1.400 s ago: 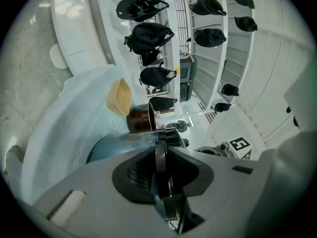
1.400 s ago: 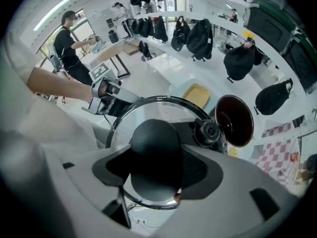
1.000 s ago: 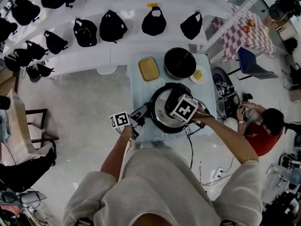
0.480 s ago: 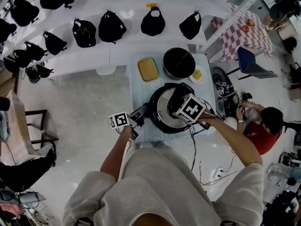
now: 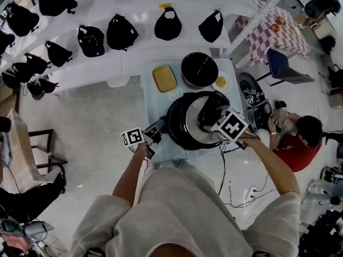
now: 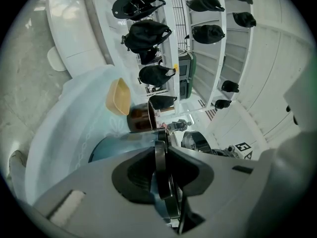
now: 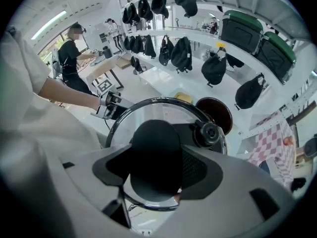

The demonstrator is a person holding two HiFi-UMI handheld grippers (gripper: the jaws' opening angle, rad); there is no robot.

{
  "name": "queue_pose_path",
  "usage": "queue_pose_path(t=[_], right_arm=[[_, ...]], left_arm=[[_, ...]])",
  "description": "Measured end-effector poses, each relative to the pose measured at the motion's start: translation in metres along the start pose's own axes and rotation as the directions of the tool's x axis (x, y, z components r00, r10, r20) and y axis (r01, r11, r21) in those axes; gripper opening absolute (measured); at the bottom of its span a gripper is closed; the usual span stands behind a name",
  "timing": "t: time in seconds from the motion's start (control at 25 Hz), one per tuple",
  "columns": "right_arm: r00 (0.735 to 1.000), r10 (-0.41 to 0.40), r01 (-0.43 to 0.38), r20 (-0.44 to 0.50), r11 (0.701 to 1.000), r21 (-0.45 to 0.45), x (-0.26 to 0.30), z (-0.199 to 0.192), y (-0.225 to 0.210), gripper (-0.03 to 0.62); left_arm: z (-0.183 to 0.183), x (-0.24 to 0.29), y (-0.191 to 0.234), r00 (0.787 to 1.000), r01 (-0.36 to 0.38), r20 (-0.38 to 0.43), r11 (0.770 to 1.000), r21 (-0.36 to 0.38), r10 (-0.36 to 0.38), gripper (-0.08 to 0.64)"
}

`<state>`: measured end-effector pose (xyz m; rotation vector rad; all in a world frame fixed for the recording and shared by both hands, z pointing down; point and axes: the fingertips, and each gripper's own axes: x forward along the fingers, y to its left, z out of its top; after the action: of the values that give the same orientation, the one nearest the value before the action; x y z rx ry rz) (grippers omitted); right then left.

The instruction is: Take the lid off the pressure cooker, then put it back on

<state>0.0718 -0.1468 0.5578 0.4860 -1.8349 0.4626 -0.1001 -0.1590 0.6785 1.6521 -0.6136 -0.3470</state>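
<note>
The black pressure cooker [image 5: 174, 125] stands on the pale blue table [image 5: 151, 103]. My left gripper [image 5: 157, 128] reaches in from the left and is shut on the cooker's thin black side handle [image 6: 160, 158], with the cooker's body [image 6: 115, 146] just past my left gripper [image 6: 161, 150]. My right gripper [image 5: 212, 116] points steeply down over the pot. In the right gripper view, the right gripper [image 7: 156, 165] is shut on the black knob [image 7: 154, 148] of the steel-rimmed lid [image 7: 148, 114]. The lid [image 5: 192, 126] hangs slightly raised and tilted over the pot. A round valve [image 7: 208, 132] sits on the lid.
On the table behind the cooker are a yellow dish [image 5: 164, 78], a black round pot [image 5: 199, 69] and a small plate of yellow food [image 5: 221, 82]. A person in red [image 5: 298, 144] crouches to the right. White shelves with black bags [image 5: 121, 32] stand behind. A cable [image 5: 222, 167] hangs off the table.
My right gripper has lifted and drifted right with the lid, which now sits higher and more tilted over the pot. The left gripper has kept its hold in place.
</note>
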Motion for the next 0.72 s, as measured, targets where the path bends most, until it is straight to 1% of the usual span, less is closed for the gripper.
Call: queue_pose_path(t=[0.08,0.2,0.36,0.44,0.48,0.64,0.72], right_arm=[[0.999,-0.027,0.026,0.021,0.999,0.037,-0.012,-0.010,-0.009,0.270],[0.997,-0.060,0.054,0.044,0.992,0.116,-0.031,-0.033,-0.026,0.272],[0.992,-0.114,0.100,0.060,0.973,0.209,-0.057,-0.069,-0.051,0.272],[0.988,-0.144,0.126,0.055,0.959,0.253,-0.068,-0.090,-0.064,0.272],[0.986,-0.159,0.139,0.050,0.951,0.276,-0.072,-0.101,-0.070,0.272],[0.978,-0.207,0.186,0.021,0.915,0.358,-0.081,-0.146,-0.094,0.272],[0.977,-0.214,0.195,0.003,0.899,0.392,-0.078,-0.167,-0.103,0.272]], left_arm=[[-0.001,-0.001,-0.001,1.000,0.004,0.003,1.000,-0.007,-0.004,0.080],[-0.003,0.002,-0.008,0.999,0.041,0.003,0.998,-0.043,-0.041,0.078],[-0.003,0.002,-0.007,1.000,0.031,-0.002,0.999,-0.036,-0.031,0.080],[-0.005,0.004,-0.012,0.999,0.052,0.005,0.996,-0.070,-0.051,0.080],[-0.005,0.004,-0.012,0.999,0.051,0.005,0.996,-0.074,-0.051,0.080],[-0.005,0.002,-0.002,1.000,0.015,-0.003,0.998,-0.059,-0.015,0.080],[-0.005,0.004,-0.005,1.000,0.020,-0.004,0.999,-0.050,-0.020,0.080]])
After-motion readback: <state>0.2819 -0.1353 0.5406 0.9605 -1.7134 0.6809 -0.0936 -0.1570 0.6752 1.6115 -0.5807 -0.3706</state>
